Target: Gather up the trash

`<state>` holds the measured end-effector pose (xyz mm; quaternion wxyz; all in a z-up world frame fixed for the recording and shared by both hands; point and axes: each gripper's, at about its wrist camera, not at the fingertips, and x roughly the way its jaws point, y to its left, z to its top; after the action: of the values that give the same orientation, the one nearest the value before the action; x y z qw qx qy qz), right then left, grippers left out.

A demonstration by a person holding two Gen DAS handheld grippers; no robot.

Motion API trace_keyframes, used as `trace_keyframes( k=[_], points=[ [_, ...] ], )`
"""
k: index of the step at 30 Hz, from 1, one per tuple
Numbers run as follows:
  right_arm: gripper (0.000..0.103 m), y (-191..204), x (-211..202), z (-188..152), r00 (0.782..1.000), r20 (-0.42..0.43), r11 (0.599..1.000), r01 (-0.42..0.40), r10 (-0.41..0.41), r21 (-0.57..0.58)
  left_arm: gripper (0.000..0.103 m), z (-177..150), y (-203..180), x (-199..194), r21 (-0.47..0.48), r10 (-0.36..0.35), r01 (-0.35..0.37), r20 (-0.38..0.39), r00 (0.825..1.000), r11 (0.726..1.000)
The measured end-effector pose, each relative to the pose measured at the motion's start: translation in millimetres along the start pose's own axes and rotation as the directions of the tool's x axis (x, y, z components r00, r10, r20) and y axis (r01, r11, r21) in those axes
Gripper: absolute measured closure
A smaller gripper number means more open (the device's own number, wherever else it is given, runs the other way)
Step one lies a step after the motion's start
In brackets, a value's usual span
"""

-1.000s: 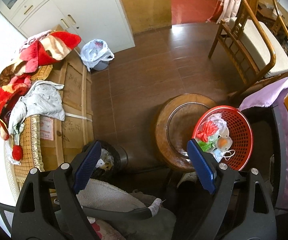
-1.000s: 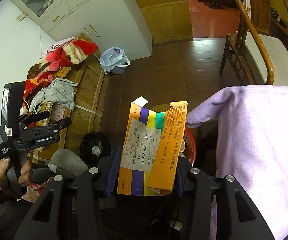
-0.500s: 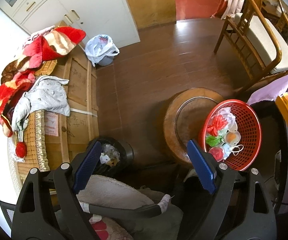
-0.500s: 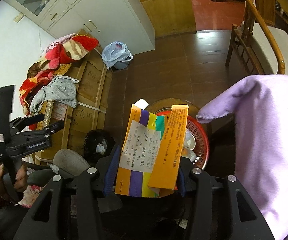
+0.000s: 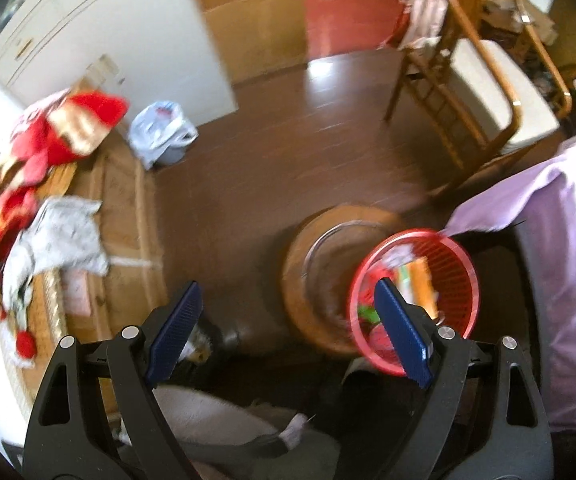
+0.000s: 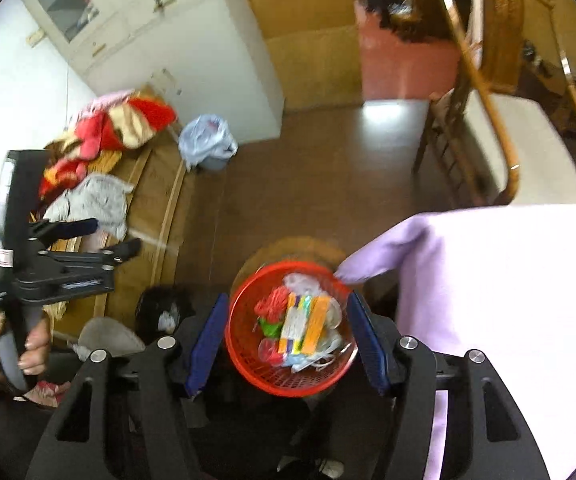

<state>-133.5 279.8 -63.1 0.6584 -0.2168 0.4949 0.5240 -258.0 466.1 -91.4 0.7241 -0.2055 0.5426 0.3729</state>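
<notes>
Carton has been let go and is now seen lying in the red basket on the stool. Right gripper fingers are spread wide above it, nothing held; left gripper is likewise held apart and empty, so another piece can be sought.

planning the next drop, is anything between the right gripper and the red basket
Nothing visible does. The right gripper is open and empty above the red basket, whose open top already holds the yellow box.
</notes>
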Motion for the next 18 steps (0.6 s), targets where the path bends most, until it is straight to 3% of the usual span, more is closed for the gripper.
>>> trace_keyframes(
  k=[5, 9, 14, 18],
  points=[
    [0.041, -4, -42, -5, 0.994, 0.075, 0.997, 0.074, -0.073, -0.007, 0.018, 20, -33, -16, 0.057, -0.066, 0.062, 0.06, 0.996, 0.996],
    [0.039, -9, -62, -23, 0.99, 0.102, 0.995, 0.103, -0.101, -0.016, 0.018, 18, -56, -30, 0.073, -0.094, 0.088, 0.087, 0.992, 0.993],
    [0.038, -11, -71, -55, 0.994, 0.101, 0.999, 0.05, -0.049, -0.009, 0.015, -16, -71, -53, 0.076, -0.044, 0.037, 0.101, 0.994, 0.996],
    [0.035, -3, -65, -84, 0.996, 0.086, 1.0, 0.009, -0.008, -0.019, 0.012, -58, -63, -59, 0.018, 0.017, -0.018, 0.072, 0.997, 1.0]
  ],
)
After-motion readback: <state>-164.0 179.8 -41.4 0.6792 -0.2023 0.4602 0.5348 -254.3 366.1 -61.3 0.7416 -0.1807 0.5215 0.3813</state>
